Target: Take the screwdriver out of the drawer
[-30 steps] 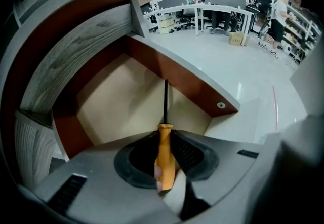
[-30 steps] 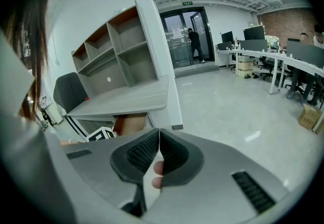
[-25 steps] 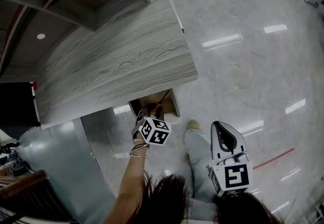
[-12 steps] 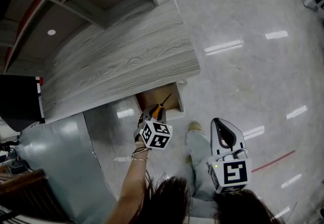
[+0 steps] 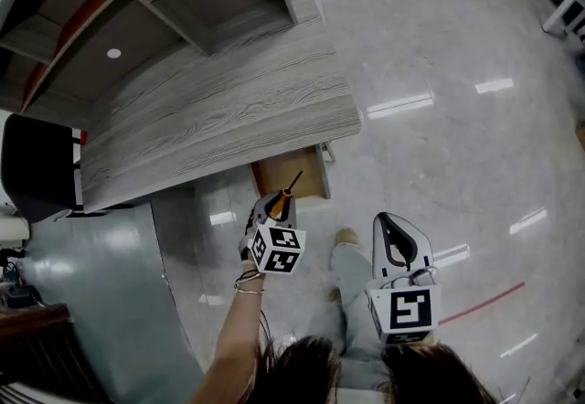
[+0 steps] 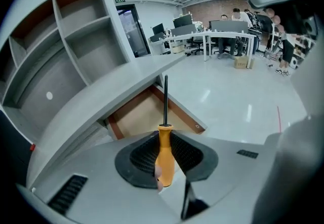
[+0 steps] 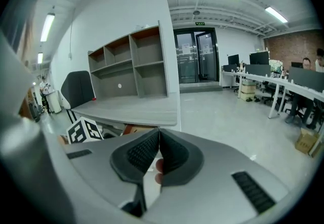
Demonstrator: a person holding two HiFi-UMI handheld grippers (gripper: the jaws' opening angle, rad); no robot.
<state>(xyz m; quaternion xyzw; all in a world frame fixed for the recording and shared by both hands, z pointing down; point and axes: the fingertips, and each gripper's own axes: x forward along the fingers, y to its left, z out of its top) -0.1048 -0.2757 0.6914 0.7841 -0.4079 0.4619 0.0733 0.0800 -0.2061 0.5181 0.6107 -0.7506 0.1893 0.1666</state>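
The screwdriver (image 6: 164, 159) has an orange handle and a thin black shaft. My left gripper (image 6: 164, 134) is shut on the handle, and the shaft points up and away past the jaw tips. In the head view the screwdriver (image 5: 287, 192) hangs over the front of the open wooden drawer (image 5: 291, 175), with the left gripper (image 5: 274, 212) just below it. The drawer (image 6: 142, 116) looks bare under the shaft. My right gripper (image 5: 390, 230) is beside it at the right. Its jaws (image 7: 158, 132) meet at the tips with nothing between them.
The drawer sticks out from under a grey wood-grain desk (image 5: 219, 119) with open shelves (image 7: 131, 66) behind it. A dark chair (image 7: 78, 88) stands at the desk's left end. Glossy floor (image 5: 439, 137) spreads to the right. Office desks and people are far off.
Both grippers have risen. The left one has lifted the screwdriver up out of the drawer and drawn it back toward me.
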